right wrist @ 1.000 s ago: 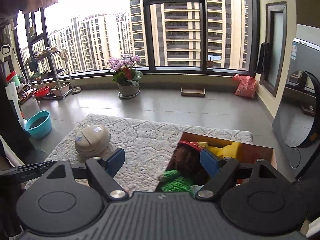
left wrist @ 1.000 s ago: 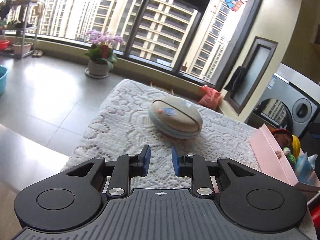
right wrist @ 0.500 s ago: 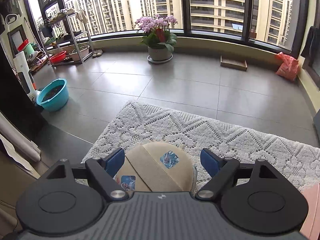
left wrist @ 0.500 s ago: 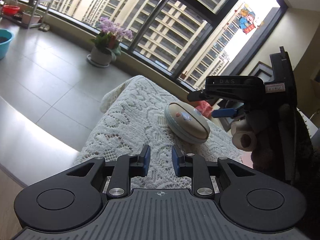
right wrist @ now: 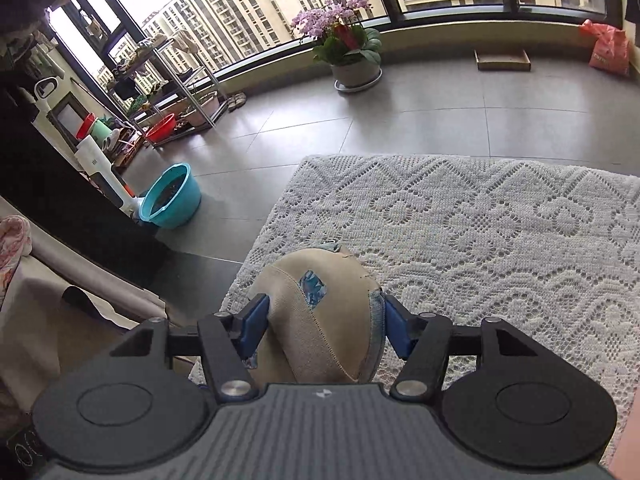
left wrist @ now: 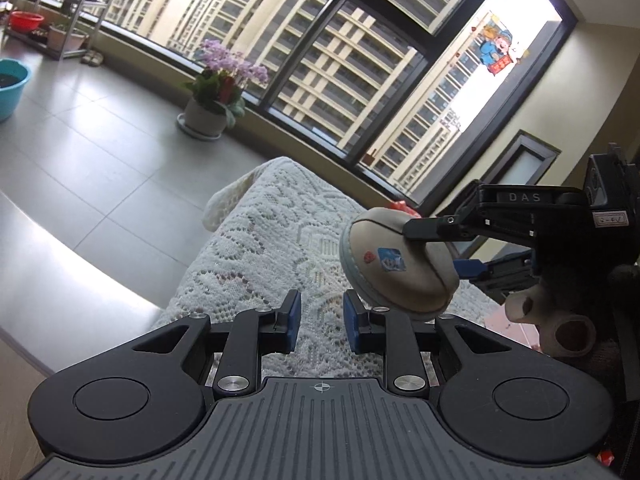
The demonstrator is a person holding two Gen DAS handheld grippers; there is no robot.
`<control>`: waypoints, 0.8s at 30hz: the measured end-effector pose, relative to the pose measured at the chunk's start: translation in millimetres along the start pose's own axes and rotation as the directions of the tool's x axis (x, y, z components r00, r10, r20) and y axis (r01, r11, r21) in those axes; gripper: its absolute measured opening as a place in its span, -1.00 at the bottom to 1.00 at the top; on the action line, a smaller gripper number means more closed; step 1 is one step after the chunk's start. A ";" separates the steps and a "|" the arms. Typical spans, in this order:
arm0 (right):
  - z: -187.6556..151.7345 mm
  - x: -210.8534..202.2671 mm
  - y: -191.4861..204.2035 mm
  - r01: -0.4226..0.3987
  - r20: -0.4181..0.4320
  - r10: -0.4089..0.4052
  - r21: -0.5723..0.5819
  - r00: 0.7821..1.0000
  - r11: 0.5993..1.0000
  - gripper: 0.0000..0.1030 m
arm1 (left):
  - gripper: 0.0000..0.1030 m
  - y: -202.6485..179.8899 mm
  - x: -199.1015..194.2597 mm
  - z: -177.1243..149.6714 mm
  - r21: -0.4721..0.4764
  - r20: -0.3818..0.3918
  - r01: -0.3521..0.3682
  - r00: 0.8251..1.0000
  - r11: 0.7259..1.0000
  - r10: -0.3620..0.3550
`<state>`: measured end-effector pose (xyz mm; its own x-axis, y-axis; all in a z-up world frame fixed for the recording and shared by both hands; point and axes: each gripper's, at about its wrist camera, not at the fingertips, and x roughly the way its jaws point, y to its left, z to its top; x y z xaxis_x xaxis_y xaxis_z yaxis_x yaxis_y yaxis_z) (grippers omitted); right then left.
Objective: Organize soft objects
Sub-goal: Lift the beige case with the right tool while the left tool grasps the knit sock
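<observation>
My right gripper (right wrist: 324,320) is shut on a round beige cushion (right wrist: 316,316) with a light blue rim and small stickers, holding it tilted above the white lace tablecloth (right wrist: 500,240). In the left wrist view the same cushion (left wrist: 396,264) hangs at the right, pinched between the right gripper's fingers (left wrist: 432,226), lifted off the tablecloth (left wrist: 280,240). My left gripper (left wrist: 318,320) hovers low over the cloth just left of the cushion, its blue pads a narrow gap apart and holding nothing.
A potted purple orchid (right wrist: 348,44) stands on the tiled floor by the window. A teal basin (right wrist: 170,196) sits on the floor left of the table. A metal rack (right wrist: 168,92) with pots is at the far left. The table's left edge drops to the floor.
My right gripper moved over the cushion, closed on it and lifted it off the cloth, tilting it. My left gripper swung left and stayed empty.
</observation>
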<state>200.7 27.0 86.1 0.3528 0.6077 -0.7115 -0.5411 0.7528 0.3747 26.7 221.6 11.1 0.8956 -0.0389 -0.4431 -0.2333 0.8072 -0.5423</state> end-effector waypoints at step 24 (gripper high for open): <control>-269.0 -222.7 -117.8 0.217 0.276 -0.255 0.162 0.927 0.963 0.36 | -0.49 -154.0 -2.8 -99.0 0.508 -0.214 0.112 0.977 0.854 -0.001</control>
<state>-19.4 -265.1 40.4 0.6760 0.4406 -0.5907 -0.3206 0.8976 0.3026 22.6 39.0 25.1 0.7942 -0.1644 -0.5850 0.0936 0.9843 -0.1496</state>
